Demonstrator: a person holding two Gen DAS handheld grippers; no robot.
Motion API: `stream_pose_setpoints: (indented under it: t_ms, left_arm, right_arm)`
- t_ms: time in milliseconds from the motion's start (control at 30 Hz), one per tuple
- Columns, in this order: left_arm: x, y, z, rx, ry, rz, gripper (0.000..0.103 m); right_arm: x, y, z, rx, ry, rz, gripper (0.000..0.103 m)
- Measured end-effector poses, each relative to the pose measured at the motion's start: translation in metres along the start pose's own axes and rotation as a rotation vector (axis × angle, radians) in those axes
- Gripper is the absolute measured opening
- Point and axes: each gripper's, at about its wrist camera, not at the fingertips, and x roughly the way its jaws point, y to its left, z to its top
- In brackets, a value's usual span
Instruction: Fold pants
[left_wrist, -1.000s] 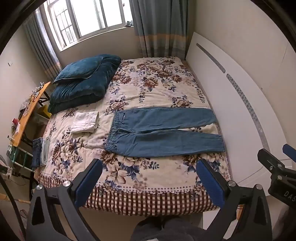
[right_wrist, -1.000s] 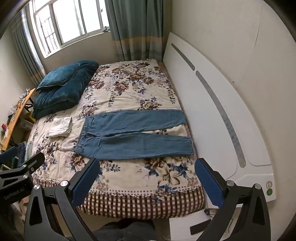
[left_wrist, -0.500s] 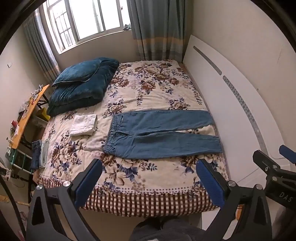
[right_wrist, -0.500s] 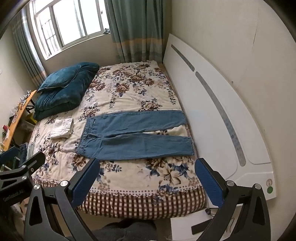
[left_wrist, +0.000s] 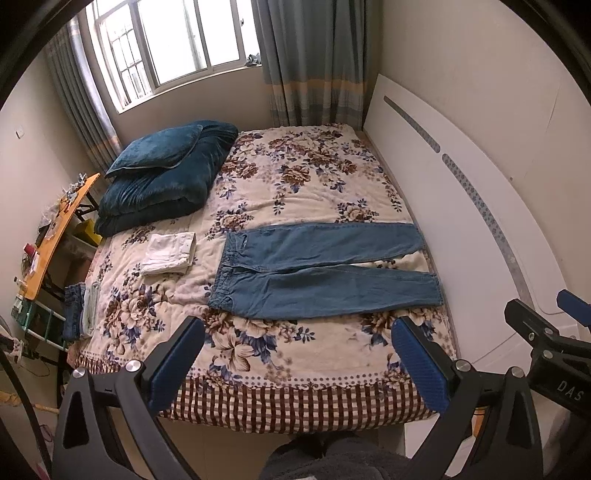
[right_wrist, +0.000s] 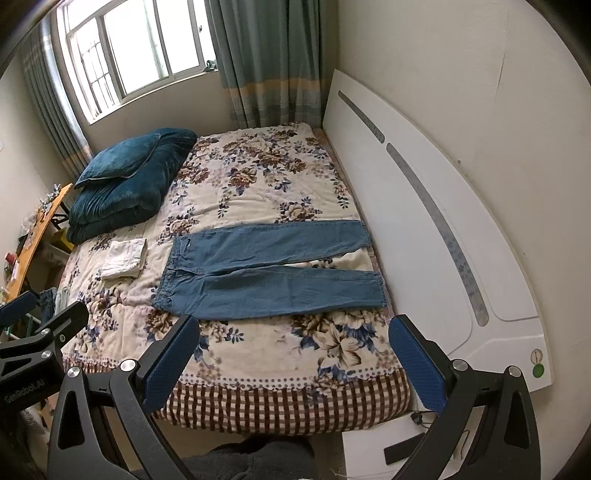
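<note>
1. An orange wooden side table (left_wrist: 55, 229), cluttered with small items, is standing off the far left side of the bed, with folded clothes stacked on a rack (left_wrist: 79, 310) just beside the bed's left edge.
2. A dark teal velvet pillow (left_wrist: 155, 151) is lying on top of a folded dark teal velvet duvet (left_wrist: 162, 188) at the bed's back left corner, under the window (left_wrist: 173, 40).
3. A small folded white garment (left_wrist: 168, 249) is sitting on the floral bedspread (left_wrist: 306, 177), between the teal duvet and the pants' waistband, apart from both.
4. The blue denim pants (left_wrist: 317, 273) are lying flat and unfolded across the bed's front half, the waistband pointing left and both legs stretching right toward the white headboard (left_wrist: 461, 206). The legs are parting slightly at the hems, showing bedspread between them.
5. The left gripper (left_wrist: 295, 354) is hanging in the air over the bed's front edge, well apart from the pants, its blue-padded fingers (left_wrist: 177, 362) spread wide and grasping nothing.
6. The right gripper (right_wrist: 293, 354) is hanging at the same front edge, to the right of the left one, its blue-padded fingers (right_wrist: 417, 365) also spread wide and empty, clear of the denim (right_wrist: 266, 266).
7. Grey-green curtains (left_wrist: 310, 59) are hanging behind the bed, right of the window.
</note>
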Motion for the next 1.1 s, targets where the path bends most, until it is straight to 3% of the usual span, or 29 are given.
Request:
stream_pose_setpoints:
  t_ms: [1100]
  left_arm:
    - [-0.009,0.004,-0.012,-0.008,-0.002,-0.006,0.103]
  right_arm:
    - [-0.020,0.003,-0.001,-0.002,-0.003,0.010,0.103]
